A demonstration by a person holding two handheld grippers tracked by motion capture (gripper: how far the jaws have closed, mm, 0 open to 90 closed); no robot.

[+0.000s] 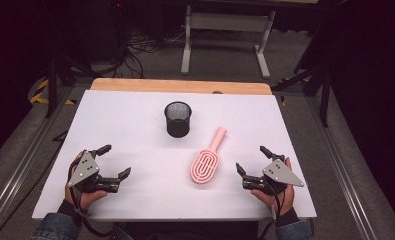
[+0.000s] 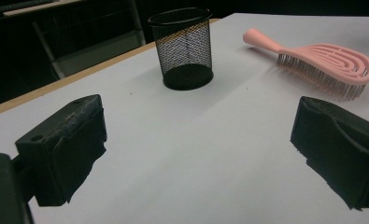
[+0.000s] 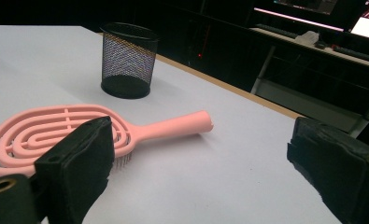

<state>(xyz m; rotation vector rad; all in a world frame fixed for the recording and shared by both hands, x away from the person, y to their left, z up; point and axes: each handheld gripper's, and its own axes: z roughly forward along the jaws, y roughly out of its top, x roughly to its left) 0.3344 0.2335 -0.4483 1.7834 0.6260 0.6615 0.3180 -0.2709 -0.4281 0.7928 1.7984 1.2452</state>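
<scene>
On the white table (image 1: pixel 135 200) both grippers rested spread and empty, the left gripper (image 1: pixel 116 161) well apart from everything, the right gripper (image 1: pixel 251 161) near the pink hairbrush (image 1: pixel 205 165). That brush lay bristles-down just beside the black mesh cup (image 1: pixel 178 119), untouched. Judging by this, nothing was done yet: grasping and moving it all remained.

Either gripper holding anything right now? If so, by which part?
Nothing held. Left gripper and right gripper are both open; the pink hairbrush lies untouched on the table.
</scene>
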